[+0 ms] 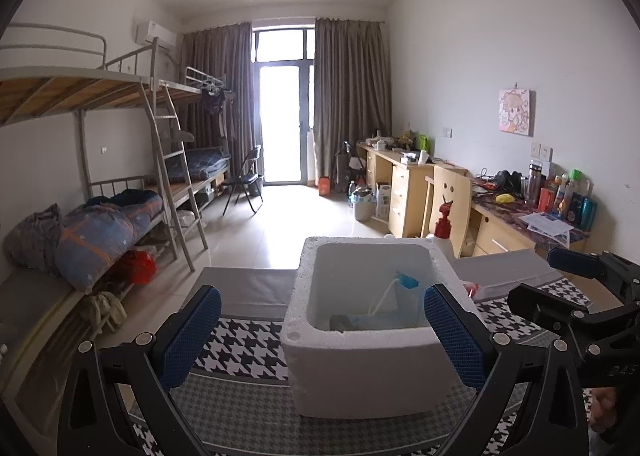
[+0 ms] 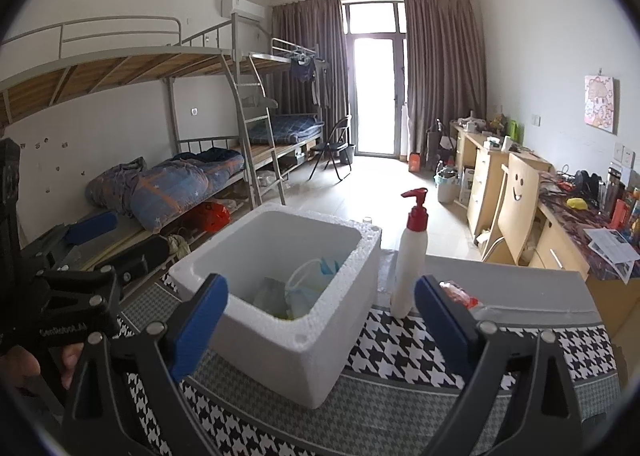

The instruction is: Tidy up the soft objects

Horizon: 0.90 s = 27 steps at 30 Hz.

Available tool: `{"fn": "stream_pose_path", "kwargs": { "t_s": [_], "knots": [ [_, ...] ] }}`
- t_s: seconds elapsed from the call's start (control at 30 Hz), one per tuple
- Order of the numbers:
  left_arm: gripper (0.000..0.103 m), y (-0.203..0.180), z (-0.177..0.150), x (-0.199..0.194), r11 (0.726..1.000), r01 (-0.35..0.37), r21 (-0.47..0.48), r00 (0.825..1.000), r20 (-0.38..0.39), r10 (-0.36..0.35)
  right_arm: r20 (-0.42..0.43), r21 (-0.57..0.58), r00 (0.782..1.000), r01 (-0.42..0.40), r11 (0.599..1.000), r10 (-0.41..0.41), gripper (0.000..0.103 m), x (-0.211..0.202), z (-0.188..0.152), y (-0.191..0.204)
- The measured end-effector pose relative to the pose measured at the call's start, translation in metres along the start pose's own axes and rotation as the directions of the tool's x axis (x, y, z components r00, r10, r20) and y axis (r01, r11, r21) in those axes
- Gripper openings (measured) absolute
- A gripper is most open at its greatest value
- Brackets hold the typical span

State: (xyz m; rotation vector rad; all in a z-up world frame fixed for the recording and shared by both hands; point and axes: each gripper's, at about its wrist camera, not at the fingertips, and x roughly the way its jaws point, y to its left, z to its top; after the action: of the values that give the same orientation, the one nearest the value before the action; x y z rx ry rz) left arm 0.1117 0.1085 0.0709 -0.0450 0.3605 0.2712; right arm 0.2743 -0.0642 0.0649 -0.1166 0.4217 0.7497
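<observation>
Blue pads line the fingers of both tools, and both pairs stand wide apart with nothing between the pads. The left gripper (image 1: 322,332) sits low over the houndstooth cloth (image 1: 240,340) that covers the table, its fingers framing the near wall of the foam box (image 1: 360,368) without touching it. The right gripper (image 2: 320,320) hovers over the same cloth just to the right, its left finger (image 2: 200,328) in front of the box's near corner and its right finger (image 2: 444,328) near a red packet (image 2: 460,294) that lies at the table's far edge. No earlier view is given, so only the spread of the fingers can be told.

The soft things lie inside the white foam box: a light blue face mask (image 2: 320,268) with its white ear loop curling up, and beside it pale, crumpled pieces (image 2: 272,292) that are too indistinct to name. In the left view the mask's blue edge (image 1: 406,280) shows against the box's right inner wall.

Just right of the box stands 1 white pump bottle (image 2: 410,256) with a red top, upright on the cloth.

Farther off, a bunk bed (image 2: 160,183) with a rolled blue quilt lines the left wall, a wooden chair (image 2: 516,199) with a smiling face and cluttered desks line the right, and curtains (image 2: 436,75) flank a bright glass door at the far end.
</observation>
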Motion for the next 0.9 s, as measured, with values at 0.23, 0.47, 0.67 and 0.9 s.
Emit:
{"fn": "stream_pose_path", "kwargs": {
  "t_s": [0.23, 0.47, 0.67, 0.9],
  "knots": [
    [0.102, -0.003, -0.009, -0.020, 1.000, 0.023, -0.005, 1.000, 0.017, -0.023, 0.027, 0.000, 1.000, 0.012, 1.000, -0.012, 0.096, -0.018, -0.013, 0.001],
    [0.102, -0.005, -0.015, -0.040, 1.000, 0.026, -0.003, 0.998, 0.059, -0.026, 0.038, 0.005, 0.999, 0.015, 1.000, -0.015, 0.096, -0.028, -0.021, 0.006],
    [0.102, -0.006, -0.019, -0.050, 1.000, 0.009, 0.003, 0.996, 0.091, -0.009, 0.071, 0.001, 0.997, 0.028, 1.000, -0.028, 0.096, -0.044, -0.031, 0.009],
    [0.102, -0.010, -0.029, -0.059, 1.000, -0.005, 0.018, 0.992, 0.122, 0.003, 0.095, 0.004, 0.995, 0.039, 0.999, -0.039, 0.097, -0.056, -0.044, 0.012]
  ]
}}
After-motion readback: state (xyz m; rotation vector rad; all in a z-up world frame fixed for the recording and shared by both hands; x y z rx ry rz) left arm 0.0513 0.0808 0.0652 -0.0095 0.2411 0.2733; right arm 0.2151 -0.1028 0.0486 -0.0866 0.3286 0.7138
